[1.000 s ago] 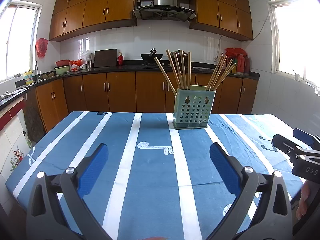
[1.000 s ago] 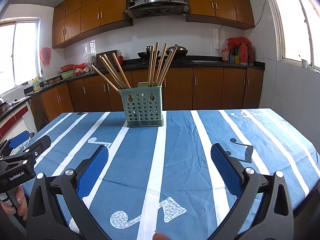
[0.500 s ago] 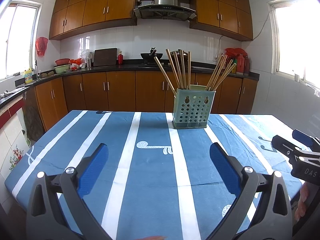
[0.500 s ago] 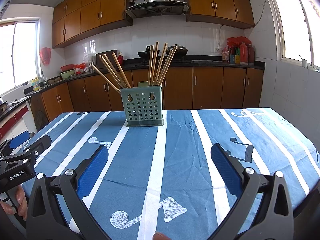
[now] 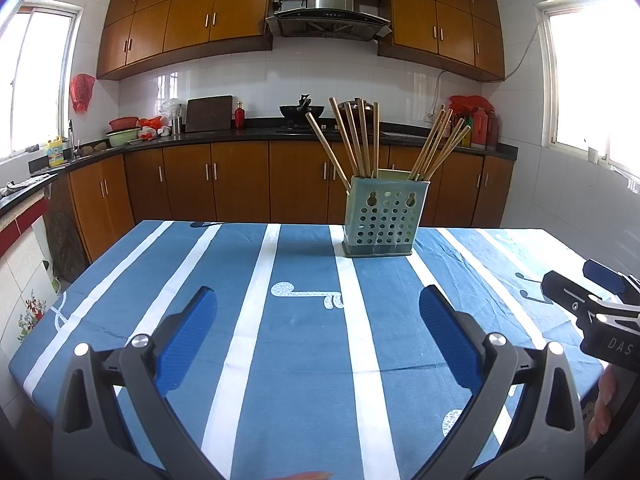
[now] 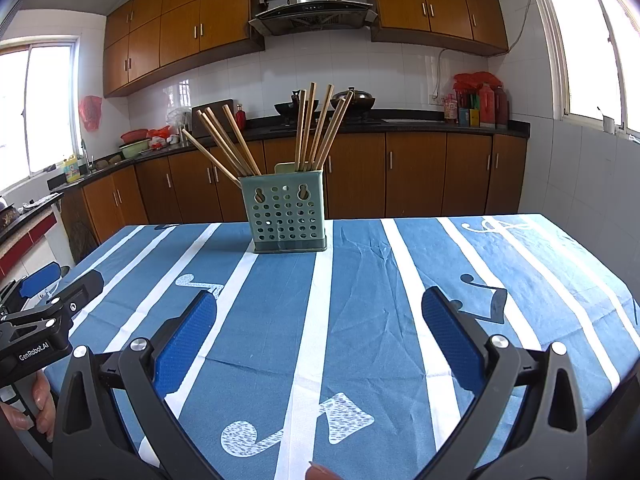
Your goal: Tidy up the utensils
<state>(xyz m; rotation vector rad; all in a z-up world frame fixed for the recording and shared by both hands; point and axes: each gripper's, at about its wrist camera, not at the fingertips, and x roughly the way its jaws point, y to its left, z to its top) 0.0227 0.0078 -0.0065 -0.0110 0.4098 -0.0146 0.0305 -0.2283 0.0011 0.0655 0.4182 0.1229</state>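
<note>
Holder: the green holder stands upright at the far middle of the table, on the blue striped cloth; in the right wrist view it is at.
Chopsticks: the chopsticks stand inside the holder in two bunches, one left and one right. All of them lean outward, none is upright.
Table: no loose utensil shows on the cloth in either view, so I judge the sorting to be nearly done or not yet begun; I cannot tell which.
Left gripper: the left gripper is wide apart and holds nothing. It hovers over the near edge, well apart from the holder.
Right gripper: the right gripper is also wide and without load, near the front edge.
Risk: the holder looks light and perforated, so a push from the side on the leaning sticks could tip it over.
Risk two: the sticks are thin and close together, so a grip may take two at once or let one slip.
</note>
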